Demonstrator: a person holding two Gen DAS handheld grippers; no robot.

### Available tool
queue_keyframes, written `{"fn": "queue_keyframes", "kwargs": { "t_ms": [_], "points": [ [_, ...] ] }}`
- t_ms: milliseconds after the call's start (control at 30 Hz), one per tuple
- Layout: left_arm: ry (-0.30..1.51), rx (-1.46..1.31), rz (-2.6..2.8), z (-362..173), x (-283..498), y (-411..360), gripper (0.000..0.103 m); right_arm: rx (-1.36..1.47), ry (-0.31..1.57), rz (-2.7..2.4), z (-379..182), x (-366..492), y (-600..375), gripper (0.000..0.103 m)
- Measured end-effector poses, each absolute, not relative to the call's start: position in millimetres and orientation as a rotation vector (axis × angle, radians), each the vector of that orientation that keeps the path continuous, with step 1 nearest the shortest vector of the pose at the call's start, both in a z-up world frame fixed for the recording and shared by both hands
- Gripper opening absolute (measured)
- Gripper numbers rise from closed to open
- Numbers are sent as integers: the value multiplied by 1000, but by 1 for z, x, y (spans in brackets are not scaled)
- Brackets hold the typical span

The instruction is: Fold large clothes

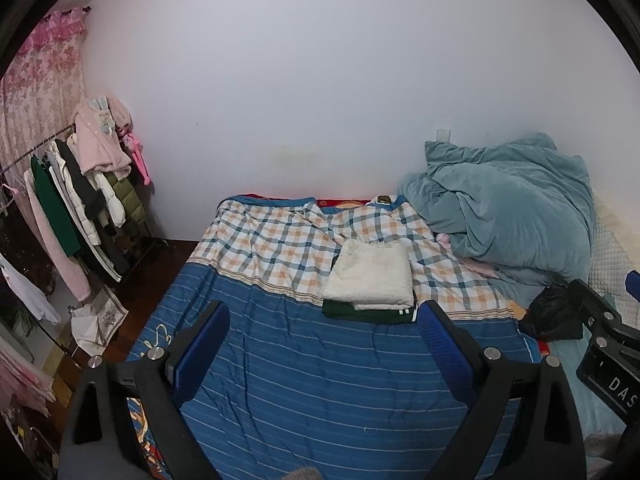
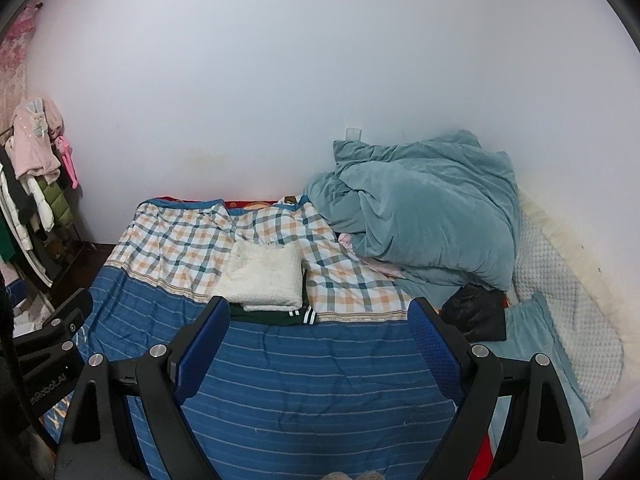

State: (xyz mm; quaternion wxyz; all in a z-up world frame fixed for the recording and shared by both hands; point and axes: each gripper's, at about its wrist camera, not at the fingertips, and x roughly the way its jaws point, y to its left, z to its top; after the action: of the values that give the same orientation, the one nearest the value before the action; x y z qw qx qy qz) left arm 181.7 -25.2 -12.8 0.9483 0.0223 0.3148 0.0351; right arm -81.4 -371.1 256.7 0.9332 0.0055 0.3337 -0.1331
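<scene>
Both claws hang spread wide and empty over the near, blue-striped part of the bed [image 1: 312, 380]. The left claw [image 1: 322, 344] and the right claw [image 2: 320, 340] each show two blue, dimpled pads with nothing between them. The folded stack lies ahead of both, farther up the bed, where the stripes give way to the checked cloth [image 1: 264, 240]. On top is a cream fleece [image 1: 370, 276], thick and nubbly, folded to a rough rectangle. Under it is a dark green garment [image 1: 360, 312], flat and smooth, with a white-striped cuff [image 2: 302, 315] poking out at the near right corner. The stack's long axis runs roughly left to right across the bed. In the left view it sits ahead and a little right of centre; in the right view, ahead and a little left. So it lies between the two claws, and neither is plainly nearer. A crumpled teal duvet [image 1: 508, 208], soft and bulky, is heaped at far right, with a black bag [image 2: 476, 316] near it. No unfolded garment lies spread on the bed, so the next piece probably has to be fetched, perhaps from the rack [image 1: 80, 200] at left.
</scene>
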Motion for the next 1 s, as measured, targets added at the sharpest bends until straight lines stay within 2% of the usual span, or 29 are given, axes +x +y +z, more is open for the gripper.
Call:
{"fn": "queue_keyframes", "kwargs": {
  "t_ms": [1000],
  "points": [
    [620, 51, 98, -6, 161, -17, 97, 16, 659, -249, 265, -91, -367, 95]
  ]
}}
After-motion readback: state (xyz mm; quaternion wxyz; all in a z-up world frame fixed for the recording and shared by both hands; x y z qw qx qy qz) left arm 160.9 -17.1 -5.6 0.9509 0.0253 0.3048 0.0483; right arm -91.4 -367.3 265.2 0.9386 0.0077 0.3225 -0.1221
